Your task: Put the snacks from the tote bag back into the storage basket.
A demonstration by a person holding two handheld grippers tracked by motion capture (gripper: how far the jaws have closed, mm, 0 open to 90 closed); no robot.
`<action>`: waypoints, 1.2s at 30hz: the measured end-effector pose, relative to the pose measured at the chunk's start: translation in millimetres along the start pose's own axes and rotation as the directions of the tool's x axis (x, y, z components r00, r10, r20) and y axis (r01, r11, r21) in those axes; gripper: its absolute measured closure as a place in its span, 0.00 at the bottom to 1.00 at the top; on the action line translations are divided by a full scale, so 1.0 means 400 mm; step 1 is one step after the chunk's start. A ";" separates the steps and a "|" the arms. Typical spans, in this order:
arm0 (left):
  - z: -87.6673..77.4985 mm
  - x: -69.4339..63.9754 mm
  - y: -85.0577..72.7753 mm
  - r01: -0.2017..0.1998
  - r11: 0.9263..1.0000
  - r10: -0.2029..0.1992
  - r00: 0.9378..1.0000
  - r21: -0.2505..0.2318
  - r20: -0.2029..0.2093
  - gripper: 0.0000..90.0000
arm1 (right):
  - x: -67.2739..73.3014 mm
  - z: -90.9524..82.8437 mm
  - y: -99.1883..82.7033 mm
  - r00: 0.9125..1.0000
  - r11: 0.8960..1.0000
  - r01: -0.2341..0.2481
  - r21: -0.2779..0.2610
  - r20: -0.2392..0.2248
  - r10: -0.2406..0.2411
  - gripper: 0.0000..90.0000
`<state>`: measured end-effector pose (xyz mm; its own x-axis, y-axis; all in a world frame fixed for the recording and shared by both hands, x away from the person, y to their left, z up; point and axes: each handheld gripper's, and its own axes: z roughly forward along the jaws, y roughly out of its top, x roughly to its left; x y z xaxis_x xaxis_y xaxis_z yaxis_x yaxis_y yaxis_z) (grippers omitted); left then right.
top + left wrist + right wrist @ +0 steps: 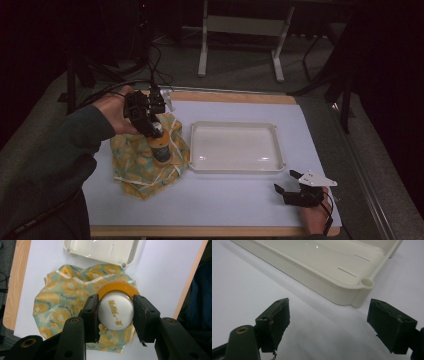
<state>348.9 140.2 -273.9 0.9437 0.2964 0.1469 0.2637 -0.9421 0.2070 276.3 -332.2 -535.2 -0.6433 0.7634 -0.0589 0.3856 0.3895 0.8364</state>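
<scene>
**My left jaws pinch the bottle over the cloth bag; my right jaws stand spread by the tray**

My left gripper [115,315] has its two black jaws pressed against the white cap of a bottle [115,311], one on each side. In my left gripper view I look straight down on that cap, so it hides nearly all of the bottle: just an orange rim shows around it, and the yellow print on the cap is too small for me to read. From the high view the bottle [161,147] stands upright on the left part of the white mat [240,200], its lower end sunk in the folds of a yellow-patterned cloth bag [135,165], so I cannot tell whether it touches the mat. My left hand [116,111] and the gripper cover its top there.

My right gripper [289,183] lies at the near right of the mat, jaws spread wide with nothing between them. Just beyond them sits the near right corner of the white tray [352,293]; the rest of it runs out of the right gripper view. In the high view the tray [235,169] sits right of the bag, close beside it, and the room behind the table is too dark to make out
</scene>
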 end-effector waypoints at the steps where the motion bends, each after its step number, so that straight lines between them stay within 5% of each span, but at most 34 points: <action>1: 0.003 0.000 0.005 0.006 1.000 -0.006 1.000 -0.004 0.004 0.65 | 0.000 0.000 0.000 1.000 1.000 0.000 -0.001 0.000 0.000 0.20; 20: 0.054 0.000 0.107 -0.039 0.999 0.040 0.998 -0.017 0.048 0.66 | 0.000 0.000 0.000 1.000 1.000 0.000 -0.001 -0.001 0.000 0.20; 36: 0.050 -0.009 0.167 -0.075 0.997 0.076 0.996 -0.031 0.044 0.66 | -0.001 0.000 0.000 1.000 1.000 -0.003 0.000 -0.005 0.003 0.20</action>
<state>367.0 73.0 -279.9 0.9689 0.2167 0.1192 0.1862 -0.9564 0.2249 276.6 -332.4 -535.2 -0.6453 0.7620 -0.0538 0.3877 0.3874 0.8364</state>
